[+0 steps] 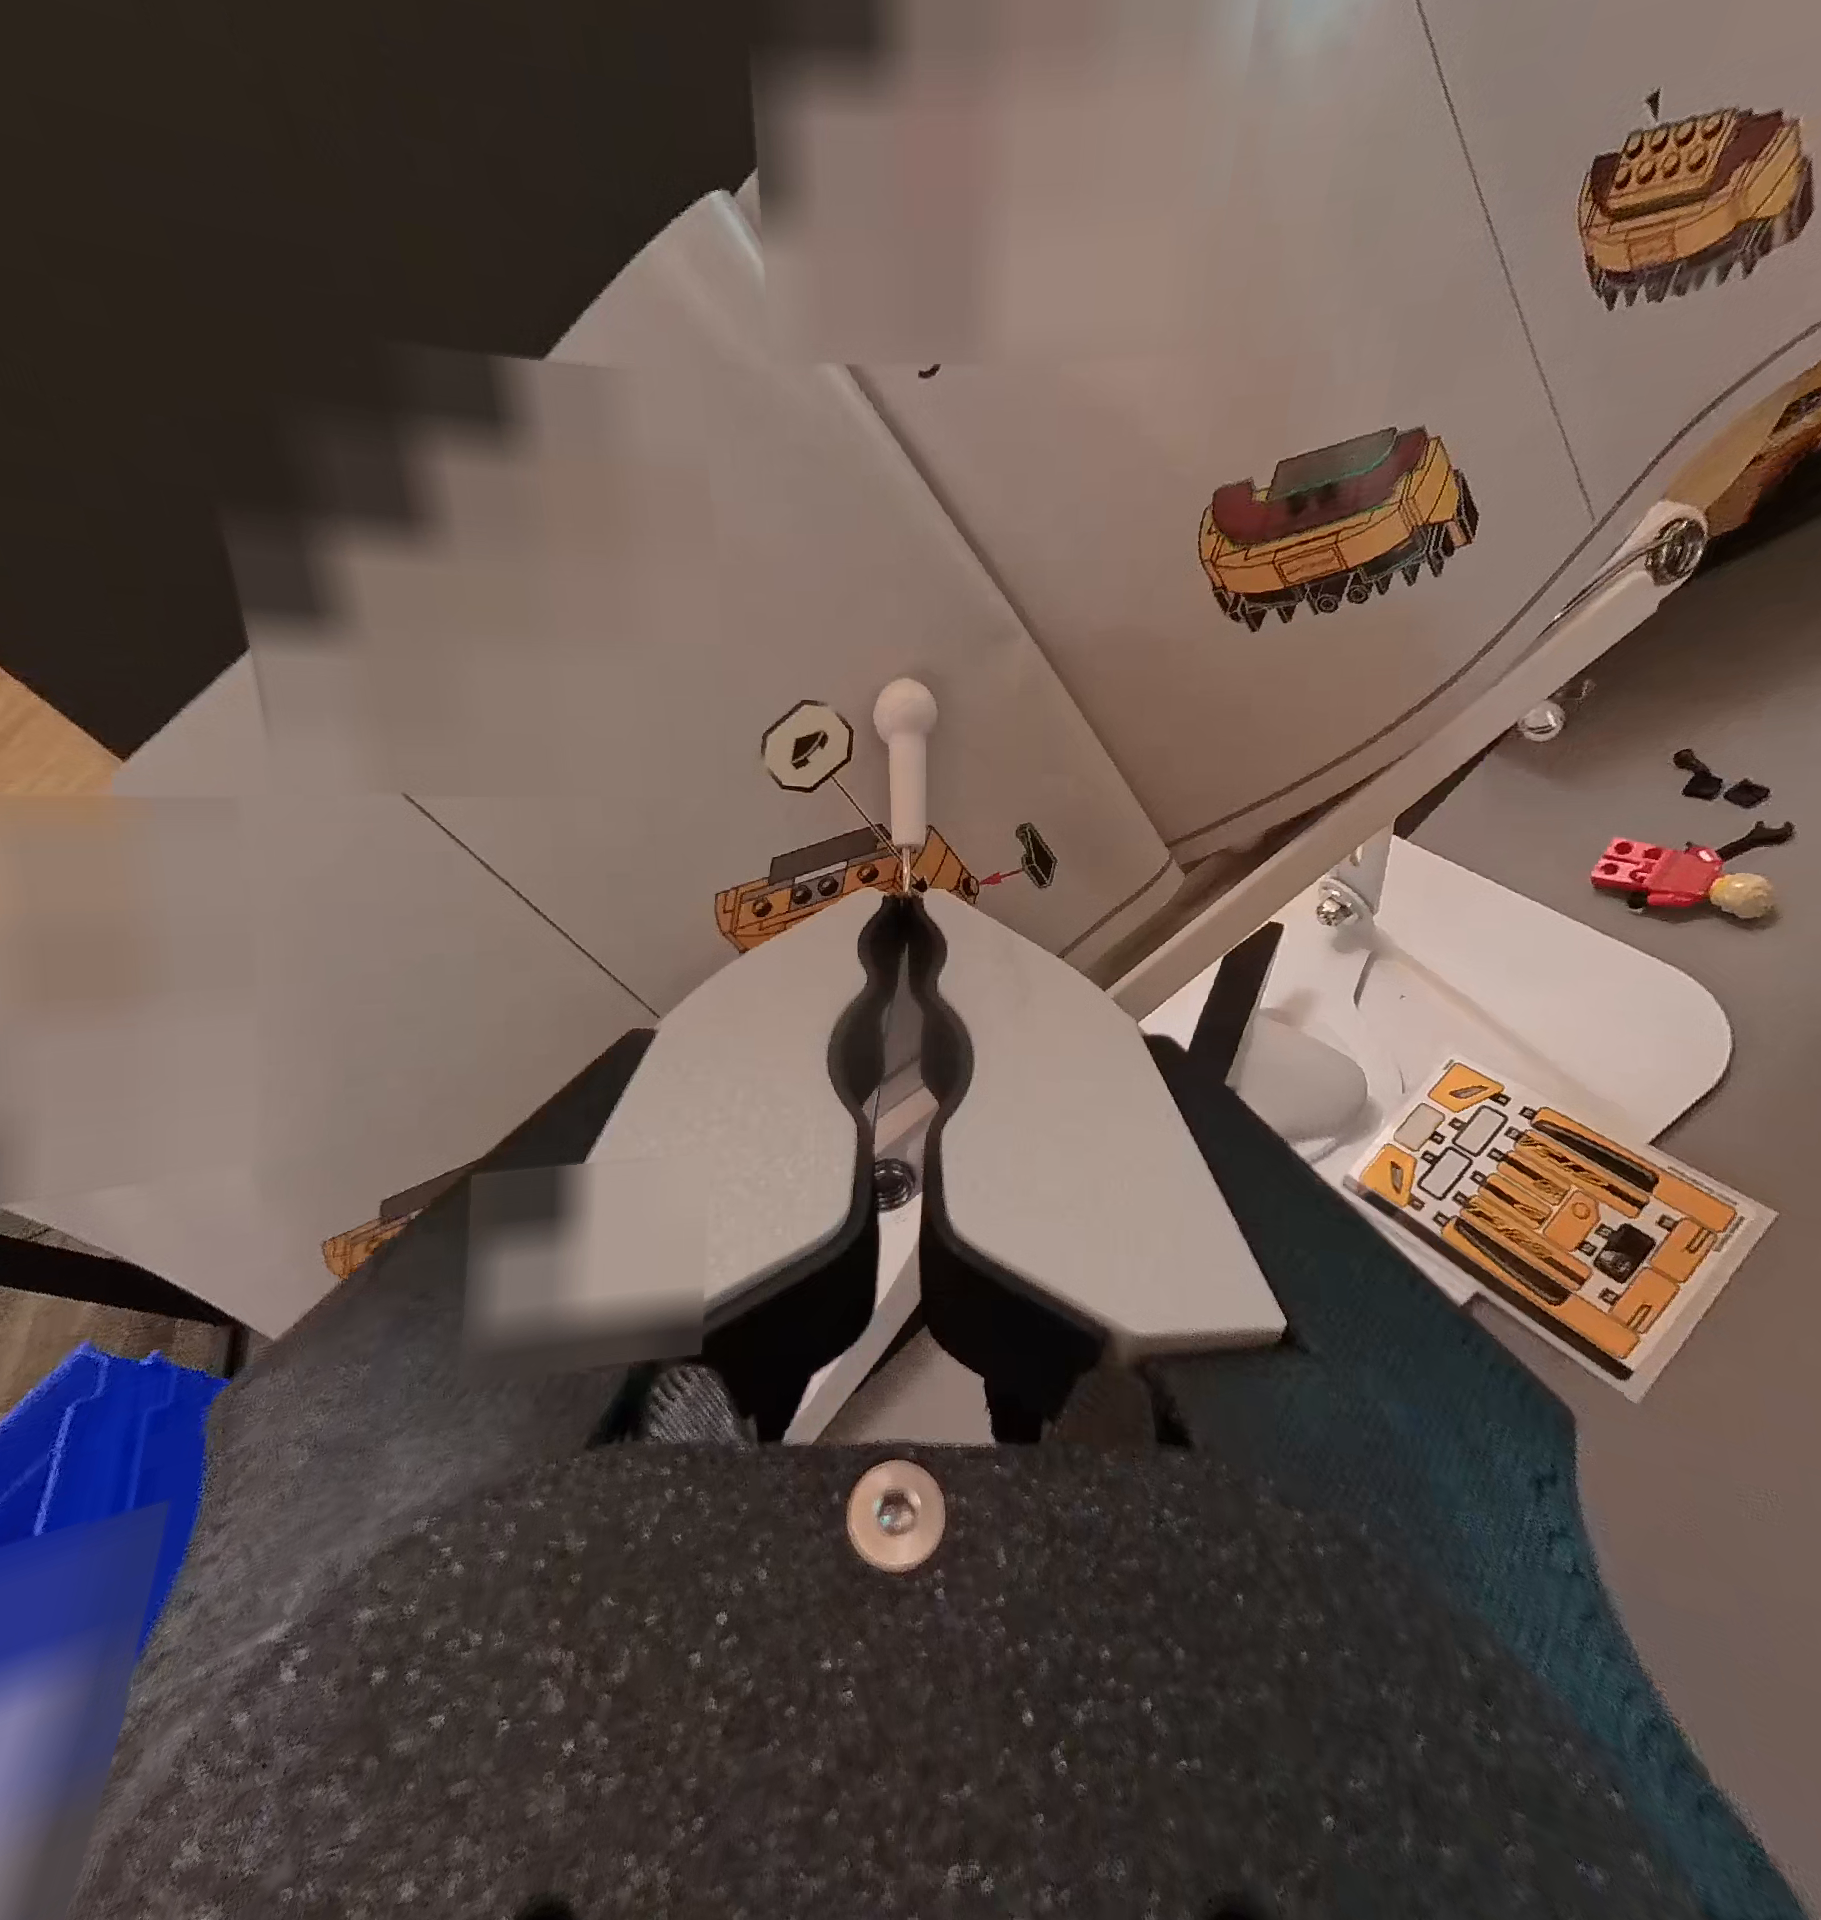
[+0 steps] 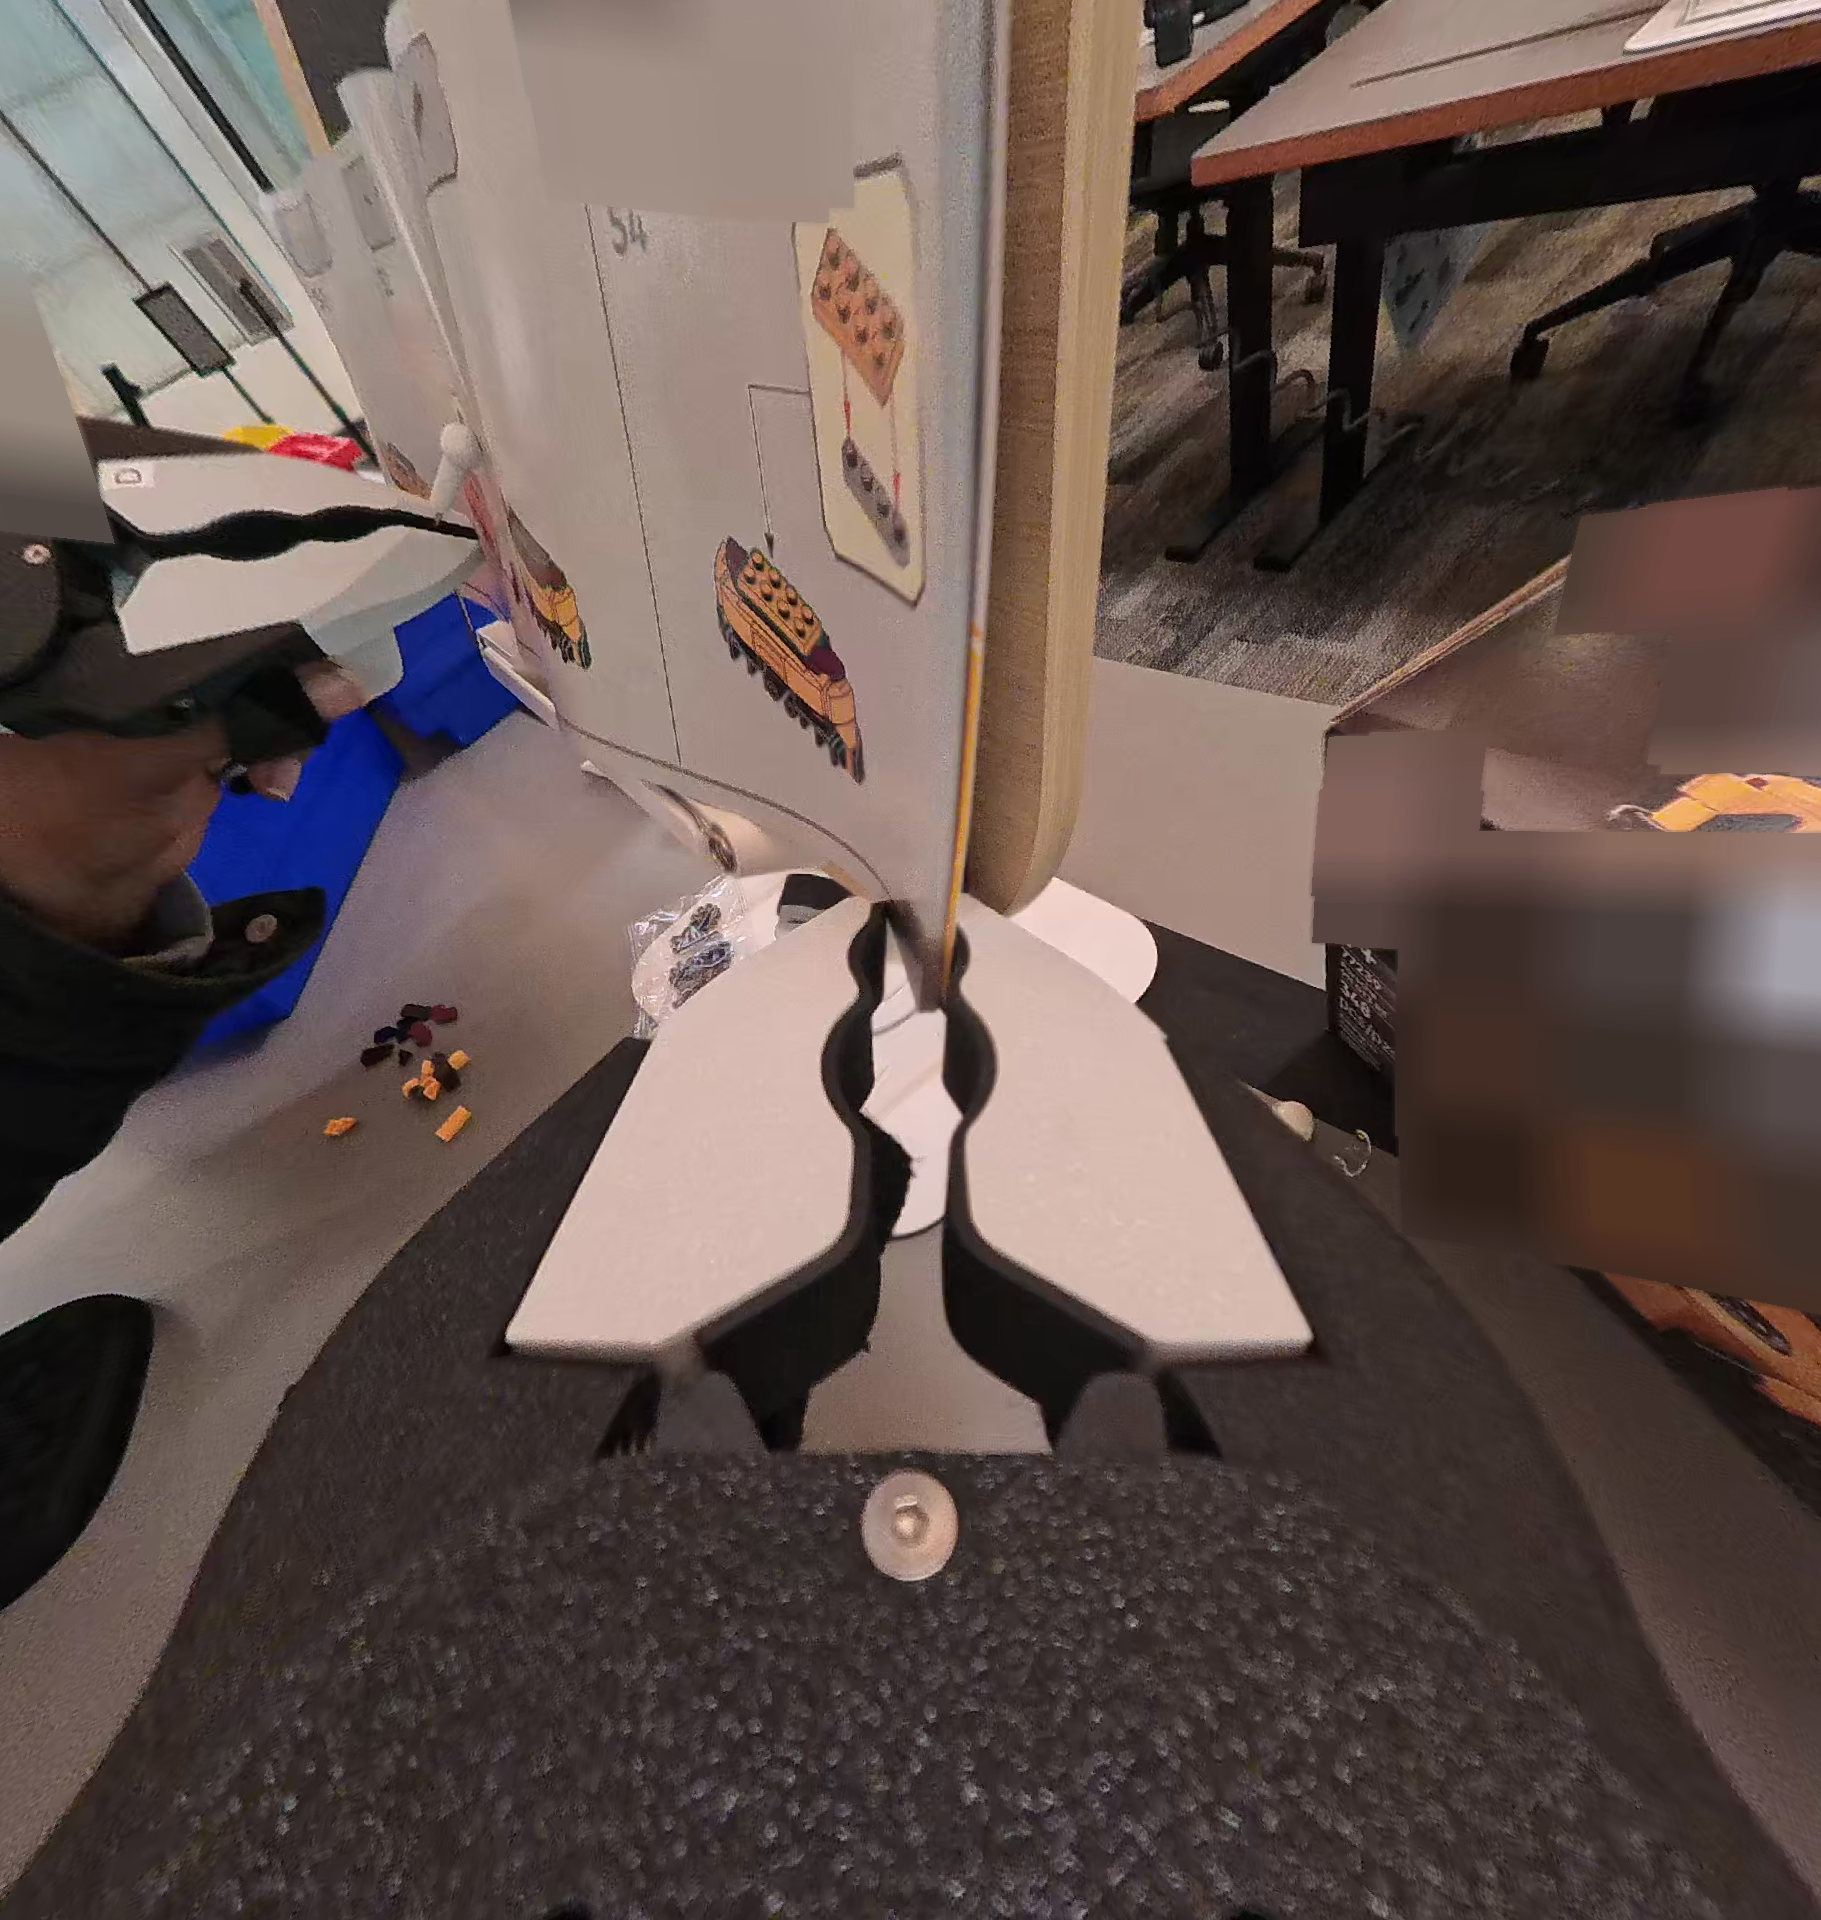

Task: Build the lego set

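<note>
Lego booklet (image 1: 989,540) pinched by two tools: left tool (image 1: 904,906), right tool (image 2: 911,935).

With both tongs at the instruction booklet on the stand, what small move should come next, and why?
Probably turn the page: the right tongs are shut on the lower edge of the instruction booklet, and the left tongs pinch the white pin against the page. I would swing the right tongs slowly leftward, while the loose bricks wait on the table.
</note>
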Action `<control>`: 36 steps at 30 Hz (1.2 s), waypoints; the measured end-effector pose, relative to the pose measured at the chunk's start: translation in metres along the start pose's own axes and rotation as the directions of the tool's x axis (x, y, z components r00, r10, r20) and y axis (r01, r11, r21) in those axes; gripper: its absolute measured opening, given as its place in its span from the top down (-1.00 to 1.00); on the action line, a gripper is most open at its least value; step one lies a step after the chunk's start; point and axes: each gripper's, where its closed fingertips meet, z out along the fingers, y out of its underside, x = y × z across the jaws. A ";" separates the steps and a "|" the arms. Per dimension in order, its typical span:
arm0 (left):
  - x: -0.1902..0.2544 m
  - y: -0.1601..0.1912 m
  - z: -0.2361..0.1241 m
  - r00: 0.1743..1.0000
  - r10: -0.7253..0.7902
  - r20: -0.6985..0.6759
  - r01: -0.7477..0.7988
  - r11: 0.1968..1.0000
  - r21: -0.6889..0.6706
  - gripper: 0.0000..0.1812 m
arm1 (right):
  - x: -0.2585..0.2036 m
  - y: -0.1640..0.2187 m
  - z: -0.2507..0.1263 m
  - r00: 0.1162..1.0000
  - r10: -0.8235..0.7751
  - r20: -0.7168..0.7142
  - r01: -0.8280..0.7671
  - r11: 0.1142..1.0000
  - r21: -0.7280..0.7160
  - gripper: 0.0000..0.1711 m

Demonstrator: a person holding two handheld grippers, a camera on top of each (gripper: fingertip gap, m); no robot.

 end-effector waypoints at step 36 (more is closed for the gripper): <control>-0.051 0.084 -0.091 0.781 -0.599 -0.174 0.624 0.741 0.250 0.82 | 0.056 -0.022 0.001 0.911 -0.117 -0.395 0.152 0.987 0.057 0.65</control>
